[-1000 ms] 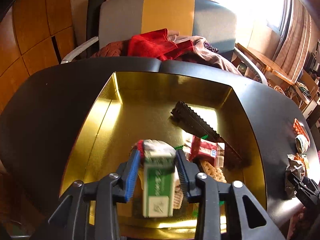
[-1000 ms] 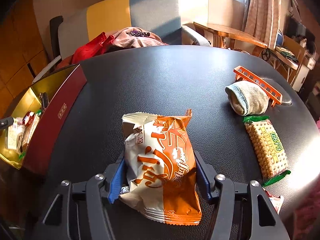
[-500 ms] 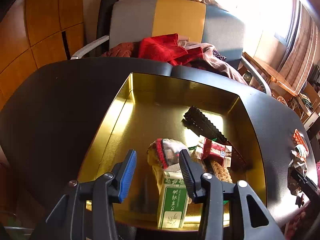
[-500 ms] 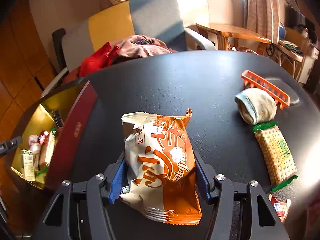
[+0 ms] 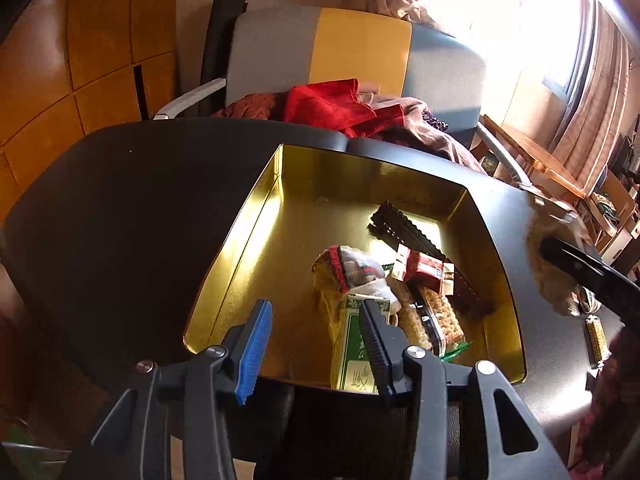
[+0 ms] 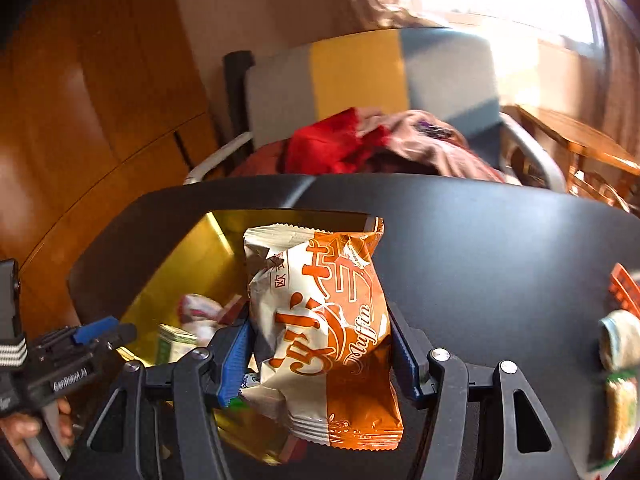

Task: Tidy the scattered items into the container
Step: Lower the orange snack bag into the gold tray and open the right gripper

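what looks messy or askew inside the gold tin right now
Inside the gold metal tin, the green-and-white carton leans against the near wall rather than lying flat, and the red-trimmed white sock lies crumpled over the cracker packet. Everything sits heaped toward one side. Nothing looks spilled or damaged.

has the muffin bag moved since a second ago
Yes. Clamped in the right hand-held gripper, the muffin bag has swung from the open table toward the gold tin, now overlapping its edge.

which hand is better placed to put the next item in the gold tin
Right. The right hand-held gripper is shut on the orange muffin packet, which hangs over the gold tin. The left hand-held gripper is open and empty above the tin's near edge.
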Tool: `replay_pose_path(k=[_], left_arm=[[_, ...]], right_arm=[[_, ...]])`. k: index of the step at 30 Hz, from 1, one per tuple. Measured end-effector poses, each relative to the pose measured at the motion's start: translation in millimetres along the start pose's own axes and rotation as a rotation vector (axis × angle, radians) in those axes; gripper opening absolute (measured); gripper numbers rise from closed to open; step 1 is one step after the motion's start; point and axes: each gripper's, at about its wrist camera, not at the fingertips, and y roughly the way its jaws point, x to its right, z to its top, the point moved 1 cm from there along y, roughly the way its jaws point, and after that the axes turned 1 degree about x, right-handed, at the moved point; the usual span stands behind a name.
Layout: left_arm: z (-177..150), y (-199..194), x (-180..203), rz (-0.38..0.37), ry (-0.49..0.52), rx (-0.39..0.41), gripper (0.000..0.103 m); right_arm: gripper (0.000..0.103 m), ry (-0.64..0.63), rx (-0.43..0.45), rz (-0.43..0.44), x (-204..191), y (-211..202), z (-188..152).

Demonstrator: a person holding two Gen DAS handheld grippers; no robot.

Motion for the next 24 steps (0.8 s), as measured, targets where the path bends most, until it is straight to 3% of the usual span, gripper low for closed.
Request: replay_pose_path(k=[9,24], left_arm=[[-5.4,-4.4,-5.8,-0.003,-0.010,0.002,0.046],[-6.7,-11.2,-5.9,0.000,-0.015,0.010,0.047]], right_arm=[[0.061,-0.089,-0.111,0.046,-53.9,69.8,9.6],[0.065,-0.115,-0.173,0.042,-66.0,97.8,12.7]])
